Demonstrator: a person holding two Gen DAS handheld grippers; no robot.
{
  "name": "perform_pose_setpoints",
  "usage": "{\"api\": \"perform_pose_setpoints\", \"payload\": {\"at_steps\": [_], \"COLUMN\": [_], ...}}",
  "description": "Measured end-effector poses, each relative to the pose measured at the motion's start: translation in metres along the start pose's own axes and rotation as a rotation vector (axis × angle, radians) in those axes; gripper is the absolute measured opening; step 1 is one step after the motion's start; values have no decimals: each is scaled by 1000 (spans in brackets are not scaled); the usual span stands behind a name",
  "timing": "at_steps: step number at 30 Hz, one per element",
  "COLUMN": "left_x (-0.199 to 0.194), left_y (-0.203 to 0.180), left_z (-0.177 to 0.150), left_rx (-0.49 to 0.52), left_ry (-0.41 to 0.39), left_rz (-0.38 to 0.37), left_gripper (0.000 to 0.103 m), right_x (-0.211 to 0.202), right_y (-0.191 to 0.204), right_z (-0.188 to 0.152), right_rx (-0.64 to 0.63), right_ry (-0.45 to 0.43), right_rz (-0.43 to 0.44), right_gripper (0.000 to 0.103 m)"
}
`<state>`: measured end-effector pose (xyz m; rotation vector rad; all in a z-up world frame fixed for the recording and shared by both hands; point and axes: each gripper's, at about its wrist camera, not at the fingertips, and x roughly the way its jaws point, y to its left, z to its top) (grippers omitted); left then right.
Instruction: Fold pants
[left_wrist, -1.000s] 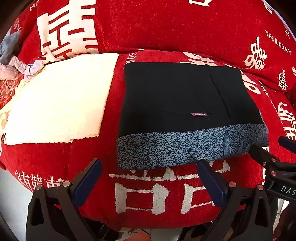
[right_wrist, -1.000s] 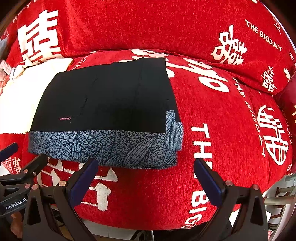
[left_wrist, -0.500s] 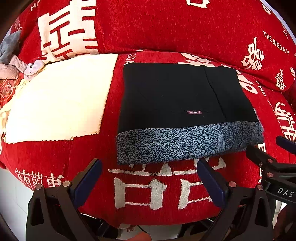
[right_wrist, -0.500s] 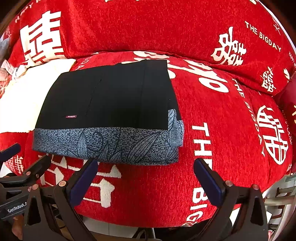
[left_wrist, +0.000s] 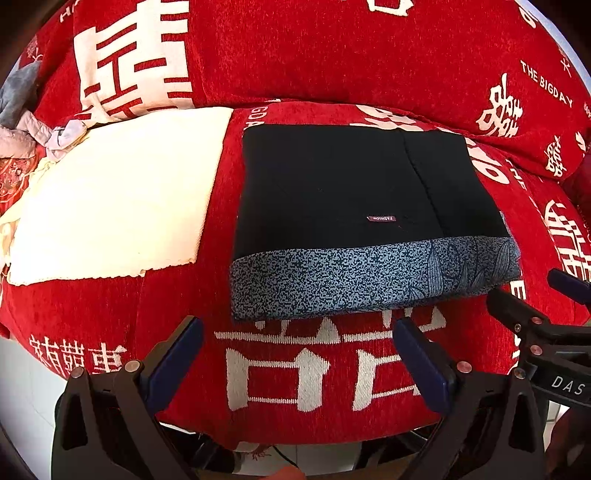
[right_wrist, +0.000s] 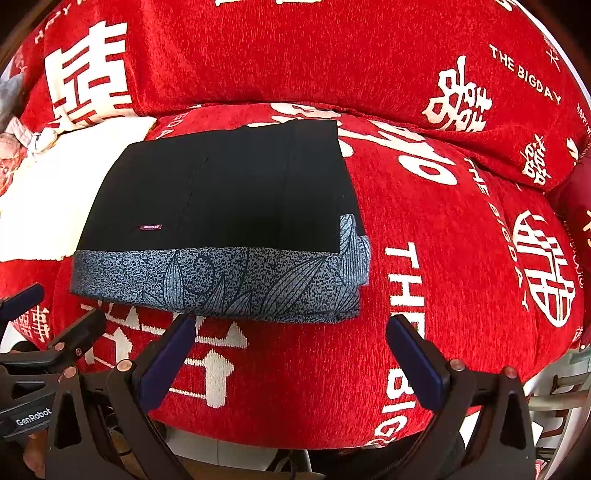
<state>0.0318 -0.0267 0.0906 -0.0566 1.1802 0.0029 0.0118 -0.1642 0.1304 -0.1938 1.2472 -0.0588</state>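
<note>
- My left gripper: fingers spread wide, nothing between them, held just short of the pants' near edge.
- My right gripper: fingers likewise apart and empty, beside the left one.
- Pants: folded into a flat black rectangle with a blue-grey patterned band along the near edge, lying on the red cushion.
- Cream towel: flat, left of the pants, not touching them.

A red sofa is filling the view — white characters running across its cover — with pale floor showing below.
</note>
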Motion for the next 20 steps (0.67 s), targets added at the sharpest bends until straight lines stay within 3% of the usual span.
{"api": "perform_pose_setpoints", "payload": {"at_steps": [20], "left_x": [-25], "left_y": [2], "left_z": [-16], "left_rx": [-6], "left_ry": [-67], "left_rz": [-11], "left_gripper": [103], "right_x": [-20], "right_y": [-1], "right_z": [-18], "right_rx": [22], "right_ry": [-45], "right_rz": [1], "right_gripper": [103]}}
